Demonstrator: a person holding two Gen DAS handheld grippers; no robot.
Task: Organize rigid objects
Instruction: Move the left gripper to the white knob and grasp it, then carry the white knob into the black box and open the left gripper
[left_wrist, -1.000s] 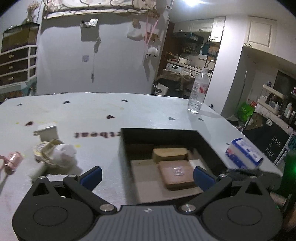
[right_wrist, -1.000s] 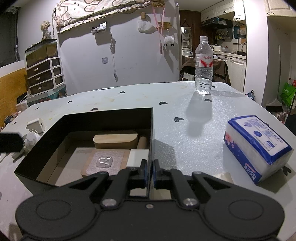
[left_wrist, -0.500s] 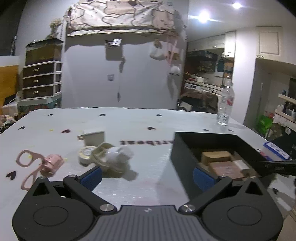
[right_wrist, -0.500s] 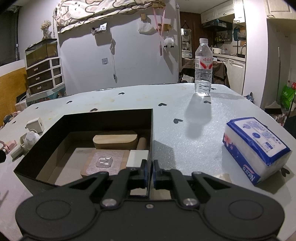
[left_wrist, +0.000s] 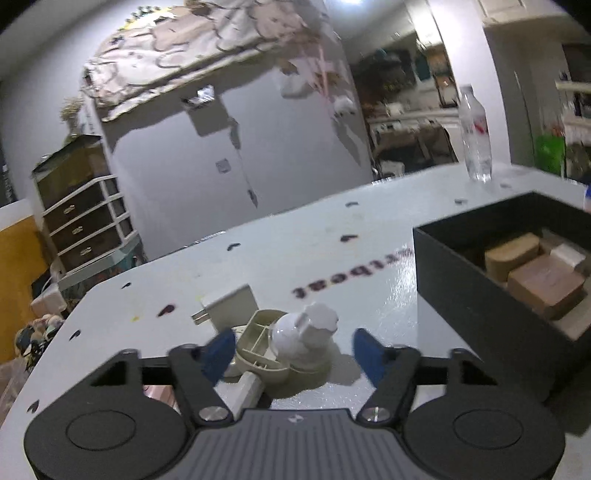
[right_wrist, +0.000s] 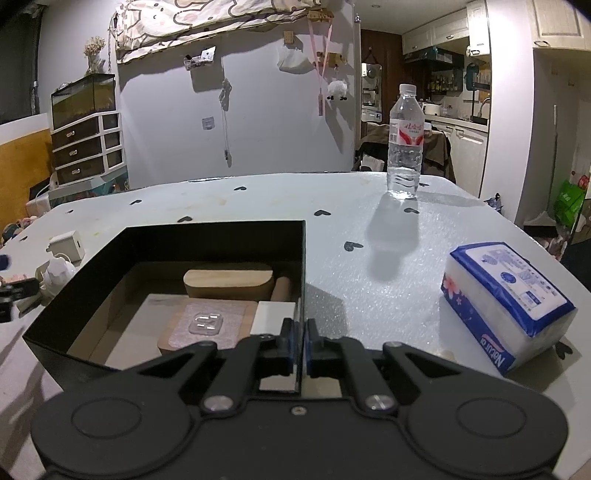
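1. Right tool (right_wrist: 299, 341): its blue pads are clamped on the thin right-hand wall of the open black rectangular cardboard box (right_wrist: 166, 240), presumably to steady the box on the pale heart-printed table (right_wrist: 369, 221) while it is filled.
2. Left tool (left_wrist: 293, 349): jaws apart and just now closing, straddling the small white bulb-shaped plastic piece (left_wrist: 304, 338) that sits on a cream plastic ribbed frame (left_wrist: 258, 343); the pads do not yet press on it. It is judged the next item for boxing.
3. Box contents: a rounded wooden block (right_wrist: 229, 282) and a brown board with a clear adhesive hook (right_wrist: 207, 323) already lie inside.
4. Still outside, near the bulb: a white square plug adapter (left_wrist: 232, 304).
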